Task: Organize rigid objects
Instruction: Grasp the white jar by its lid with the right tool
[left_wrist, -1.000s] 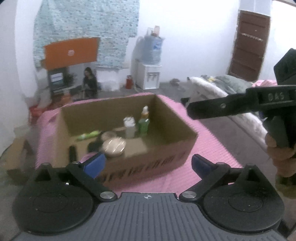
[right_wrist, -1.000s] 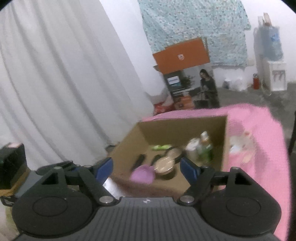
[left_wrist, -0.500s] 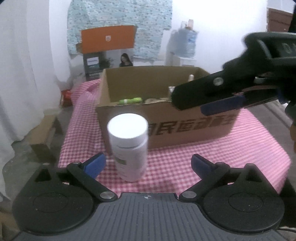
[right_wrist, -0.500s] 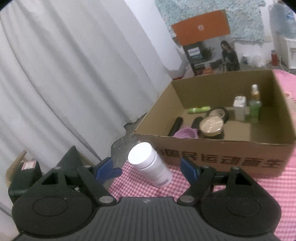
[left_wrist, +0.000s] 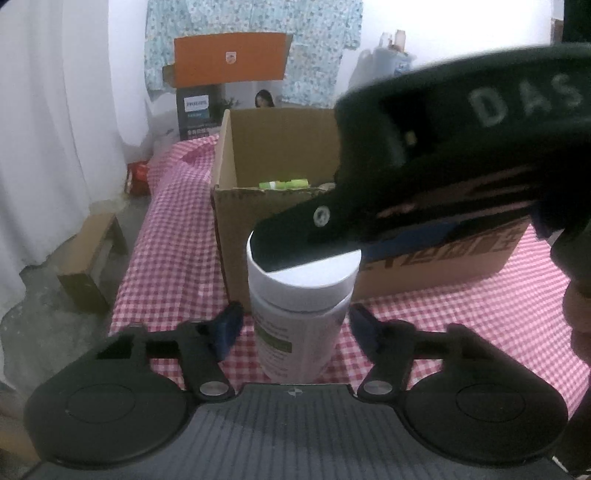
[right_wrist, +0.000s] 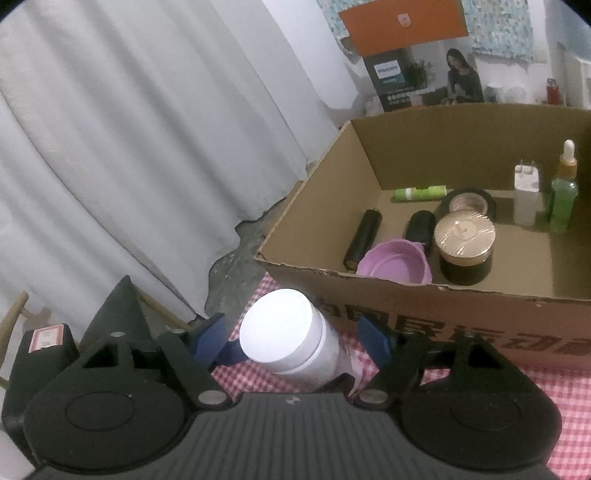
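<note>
Left gripper (left_wrist: 295, 328) lower, jaws lately narrowed, still open round white bottle (left_wrist: 299, 314); right gripper (right_wrist: 291, 339) open above.

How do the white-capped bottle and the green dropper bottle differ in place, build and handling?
The white-capped bottle stands outside the cardboard box on the checked cloth; the green dropper bottle stands inside it. The white-capped bottle is wide with a flat cap; the dropper bottle is slim and narrow-tipped. Both grippers bracket the white-capped bottle; nothing touches the dropper bottle. Both are upright.
</note>
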